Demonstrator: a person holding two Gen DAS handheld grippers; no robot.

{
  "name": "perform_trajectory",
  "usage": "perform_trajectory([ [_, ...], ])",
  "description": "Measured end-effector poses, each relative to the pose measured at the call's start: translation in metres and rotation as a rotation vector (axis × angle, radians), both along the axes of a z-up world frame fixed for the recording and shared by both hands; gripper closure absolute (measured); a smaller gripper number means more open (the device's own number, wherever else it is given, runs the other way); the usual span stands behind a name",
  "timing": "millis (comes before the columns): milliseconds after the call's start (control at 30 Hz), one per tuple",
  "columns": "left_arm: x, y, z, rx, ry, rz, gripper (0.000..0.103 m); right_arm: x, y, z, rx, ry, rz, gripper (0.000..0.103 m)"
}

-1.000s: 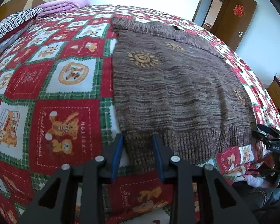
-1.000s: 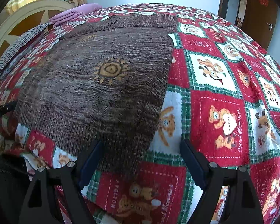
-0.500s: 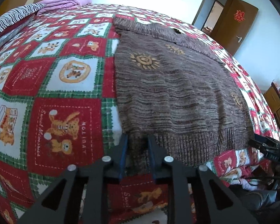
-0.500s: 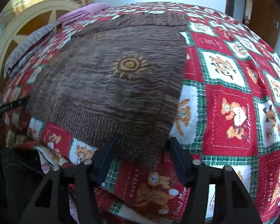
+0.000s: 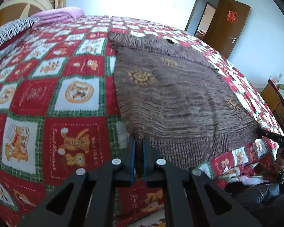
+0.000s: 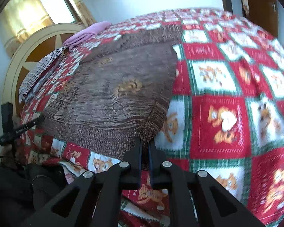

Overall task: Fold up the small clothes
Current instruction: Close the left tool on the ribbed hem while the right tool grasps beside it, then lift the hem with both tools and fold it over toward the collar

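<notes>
Sweater (image 5: 176, 102), brown knit with orange sun motifs, lies flat on the blanket (image 5: 47, 98), a red, white and green check with bear prints. Hem faces the cameras.

Left wrist view: left gripper (image 5: 139, 147) now pinches the hem at the sweater's near left corner. Blue-edged fingers (image 5: 132, 158) are pressed together with a fold of ribbed knit standing between them. A second ago the jaws stood a little apart astride that corner; half a second ago narrower; they have just been closing, and the cloth is caught. The hem beside the grip is drawn up into a small ridge where it lay flat before. At far right the right gripper's tip sits at the sweater's other near corner. Pink folded cloth (image 5: 60, 16) and a striped one (image 5: 11, 30) at the far left edge of the bed, door (image 5: 231, 26) at back right.

Right wrist view: blurred. Right gripper (image 6: 145, 147) pinches the sweater (image 6: 111, 94) at its near right hem corner. Jaws were wide a second ago, half-closed since, and have just been closing onto the knit; cloth now bunches into a peak at the fingers. The left gripper's tip shows at far left by the opposite corner. Headboard (image 6: 28, 56) behind.
</notes>
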State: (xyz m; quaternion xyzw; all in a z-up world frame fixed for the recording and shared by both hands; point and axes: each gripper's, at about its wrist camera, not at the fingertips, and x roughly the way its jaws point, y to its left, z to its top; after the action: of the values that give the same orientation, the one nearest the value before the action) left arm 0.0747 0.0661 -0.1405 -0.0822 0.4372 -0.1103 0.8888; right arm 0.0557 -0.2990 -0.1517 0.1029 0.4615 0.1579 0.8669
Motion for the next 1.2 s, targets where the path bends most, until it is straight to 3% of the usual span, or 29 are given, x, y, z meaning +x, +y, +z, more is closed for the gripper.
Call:
perform_trajectory([
  [167,-0.008,0.002,0.011,-0.008,-0.044,-0.007,0.096,-0.010,0.003,0.019,0.034,-0.061,0.036,0.098],
  [367,0.003,0.010,-0.006,-0.007,0.013,0.016,0.096,-0.003,0.000,0.000,0.057,-0.002,0.024,0.098],
  [600,0.017,0.016,0.020,-0.010,-0.065,0.013,0.096,0.007,-0.010,0.031,0.099,-0.099,-0.012,0.098],
  [867,0.052,0.023,0.032,-0.038,-0.068,0.034,0.096,0.038,-0.017,0.053,0.105,-0.159,-0.059,0.098],
  [1200,0.108,0.023,0.076,0.002,-0.175,0.046,0.096,0.106,-0.018,0.097,0.078,-0.258,-0.079,0.098],
])
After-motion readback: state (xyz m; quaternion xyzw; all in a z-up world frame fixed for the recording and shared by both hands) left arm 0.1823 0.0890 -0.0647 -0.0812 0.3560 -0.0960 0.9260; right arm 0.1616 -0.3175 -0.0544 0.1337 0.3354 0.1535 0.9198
